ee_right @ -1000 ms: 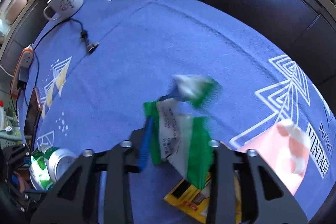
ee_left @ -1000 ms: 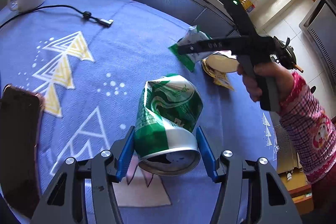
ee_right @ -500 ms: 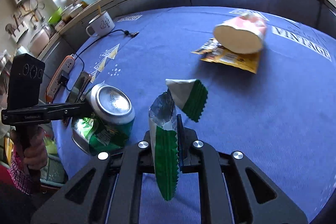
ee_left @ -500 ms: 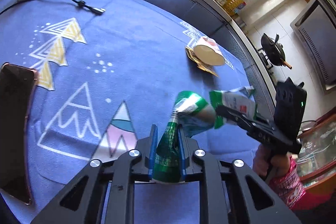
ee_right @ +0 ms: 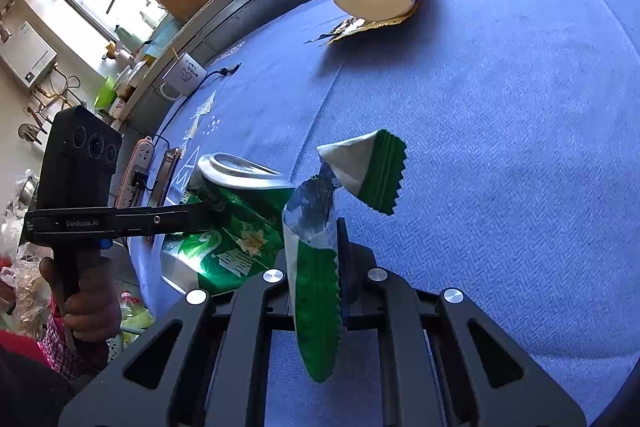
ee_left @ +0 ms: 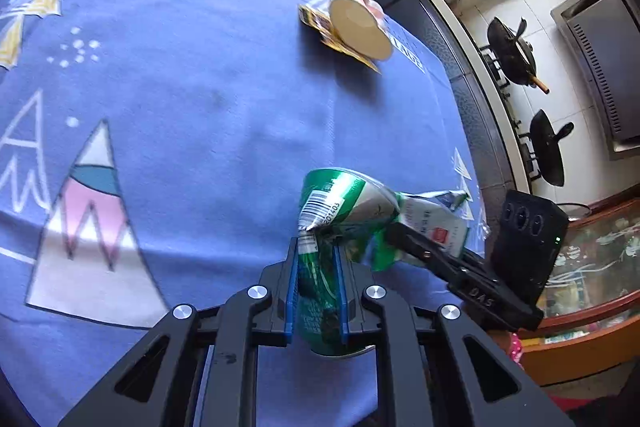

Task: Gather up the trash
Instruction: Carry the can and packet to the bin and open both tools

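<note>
Each black hand-held gripper has blue pads, silver screws; the sleeve is pink plaid.

"VINTAGE" is printed in white on the blue cloth at the upper right of the right wrist view. "GenRobot.AI" is read on the left tool at mid-left there. Digits "201403" are seen beside a barcode on the green can in the left wrist view.

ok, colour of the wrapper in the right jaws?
Green and white wrapper, silver foil inside, zigzag-cut ends. Clearest in the right wrist view.
</note>
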